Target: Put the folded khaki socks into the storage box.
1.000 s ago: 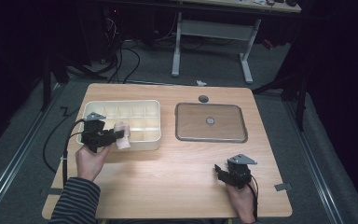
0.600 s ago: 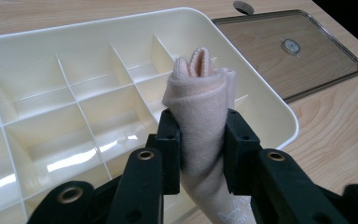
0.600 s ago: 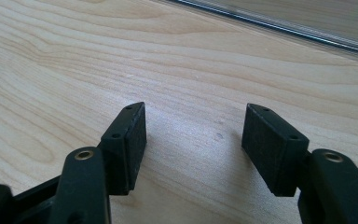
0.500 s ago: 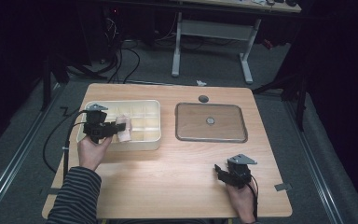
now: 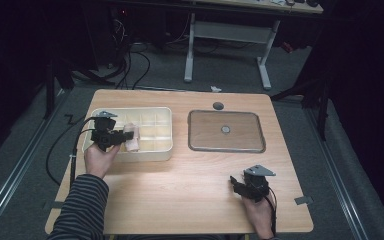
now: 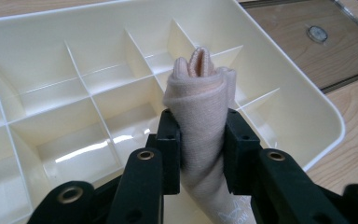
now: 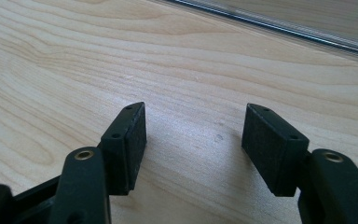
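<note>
High view is showing the left tool [image 5: 122, 137] hanging over the near-left part of a cream divided tray [image 5: 167, 116], which is sitting on the left half of the wooden counter [image 5: 180, 190]. A rolled, pale pink cloth [image 5: 131, 138] is sticking out from between the jaws toward the middle of the tray, with the person's left hand [image 5: 99, 159] gripping the tool from the near side, a striped sleeve [image 5: 82, 207] trailing down to the bottom edge.

Left gripper view is giving the closer look: the left tool [image 6: 200, 140] is clenching the rolled cloth [image 6: 200, 100], both black pads pressing into its sides around its middle. The roll is standing upward between the pads, its folded end rising above them and its lower end running down between the jaw arms. Behind and below it the tray's compartments [image 6: 74, 121] are lying open, and the cloth is hanging above them, over the cells near the tray's right-hand wall; whether its lower end is touching the tray floor I cannot tell.

Right gripper view is showing the right tool [image 7: 193, 135] released, its jaws standing well apart with bare wood between them. In the high view it [image 5: 237, 184] is resting near the counter's near-right corner, well apart from the tray. A flat grey lid [image 5: 226, 131] is lying just right of the tray.
</note>
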### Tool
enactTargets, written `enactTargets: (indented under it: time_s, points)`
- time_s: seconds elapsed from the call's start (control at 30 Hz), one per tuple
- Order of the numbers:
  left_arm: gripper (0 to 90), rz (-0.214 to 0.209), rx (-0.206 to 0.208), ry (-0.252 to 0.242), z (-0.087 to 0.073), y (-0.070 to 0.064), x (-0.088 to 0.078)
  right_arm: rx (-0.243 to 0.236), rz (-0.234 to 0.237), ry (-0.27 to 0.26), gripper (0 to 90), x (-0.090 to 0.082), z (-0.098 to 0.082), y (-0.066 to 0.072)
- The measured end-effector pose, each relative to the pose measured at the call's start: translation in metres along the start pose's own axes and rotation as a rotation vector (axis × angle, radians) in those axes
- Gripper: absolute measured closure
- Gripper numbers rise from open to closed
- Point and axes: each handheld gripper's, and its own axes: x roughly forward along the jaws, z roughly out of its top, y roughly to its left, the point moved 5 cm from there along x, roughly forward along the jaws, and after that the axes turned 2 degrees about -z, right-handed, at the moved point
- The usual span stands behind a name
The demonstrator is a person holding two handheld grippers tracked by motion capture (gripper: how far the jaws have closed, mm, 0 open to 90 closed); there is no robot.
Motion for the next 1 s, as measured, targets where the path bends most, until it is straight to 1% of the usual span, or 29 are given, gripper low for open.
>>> enactTargets:
  time_s: [0.03,0.07,0.13,0.23,0.3,0.4,0.53,0.67,0.8,1.0]
  points:
    - [71.5,0.0,0.0,0.0,0.0,0.0,0.0,0.0,0.0,0.0,40.0,0.0,0.0,0.0]
    - [71.6,0.014,0.005,0.009,-0.001,0.003,0.002,0.0,0.0,0.0,40.0,0.0,0.0,0.0]
    - [71.5,0.023,0.007,0.017,-0.002,0.004,0.004,0.0,0.0,0.0,40.0,0.0,0.0,0.0]
    - [71.2,0.015,-0.005,0.037,-0.003,0.006,0.007,0.0,0.0,0.0,40.0,0.0,0.0,0.0]
    - [71.1,0.021,0.002,0.049,-0.005,0.008,0.009,0.0,0.0,0.0,40.0,0.0,0.0,0.0]
    - [71.2,0.021,-0.001,0.056,-0.006,0.009,0.01,0.0,0.0,0.0,40.0,0.0,0.0,0.0]
    - [71.2,0.02,0.016,0.07,-0.008,0.009,0.012,0.0,0.0,0.0,40.0,0.0,0.0,0.0]
    - [71.2,0.018,0.035,0.103,-0.011,0.011,0.017,0.0,0.0,0.0,40.0,0.0,0.0,0.0]
    - [71.3,0.019,0.045,0.109,-0.012,0.01,0.02,0.0,0.001,0.001,40.0,0.0,0.0,0.0]
    - [71.6,0.045,0.083,0.132,-0.014,0.009,0.023,0.0,0.0,0.0,39.9,0.0,0.0,0.0]
